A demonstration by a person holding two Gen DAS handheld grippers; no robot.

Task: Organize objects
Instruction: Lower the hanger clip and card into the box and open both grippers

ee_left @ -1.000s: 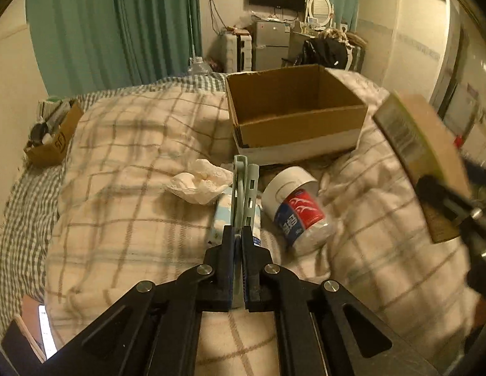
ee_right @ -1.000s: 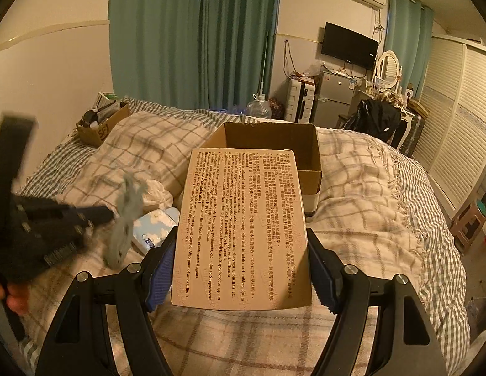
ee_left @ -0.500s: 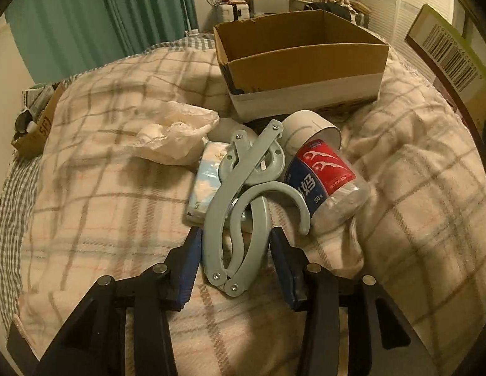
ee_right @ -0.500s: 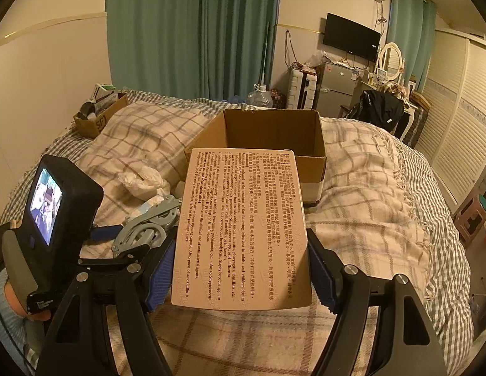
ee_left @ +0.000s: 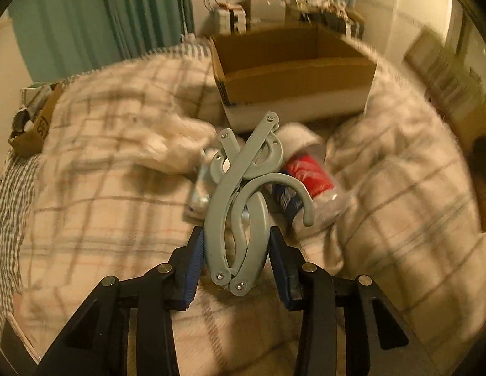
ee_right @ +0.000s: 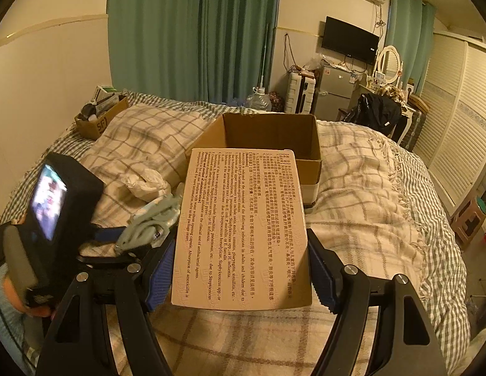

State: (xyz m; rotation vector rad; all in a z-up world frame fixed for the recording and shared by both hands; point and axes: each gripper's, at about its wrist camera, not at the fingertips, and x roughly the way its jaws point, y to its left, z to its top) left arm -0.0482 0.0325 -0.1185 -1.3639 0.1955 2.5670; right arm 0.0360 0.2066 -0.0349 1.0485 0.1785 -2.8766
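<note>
Both your grippers are loaded above the bed (ee_right: 368,169).
Your left gripper (ee_left: 235,258) clamps a hanger (ee_left: 243,206), seemingly folded; your right gripper (ee_right: 241,266) clamps a carton (ee_right: 243,228) near the box (ee_right: 271,134).

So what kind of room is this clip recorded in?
Most likely a lived-in bedroom: the work surface is a bed with a plaid blanket, green curtains hang behind it, and a wall TV and vanity mirror stand at the far end.

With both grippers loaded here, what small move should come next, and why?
Probably carry the right gripper forward over the open cardboard box and release the medicine box into it: its jaws clamp the carton just short of the box. The left gripper, holding the folding hanger, can follow.
</note>
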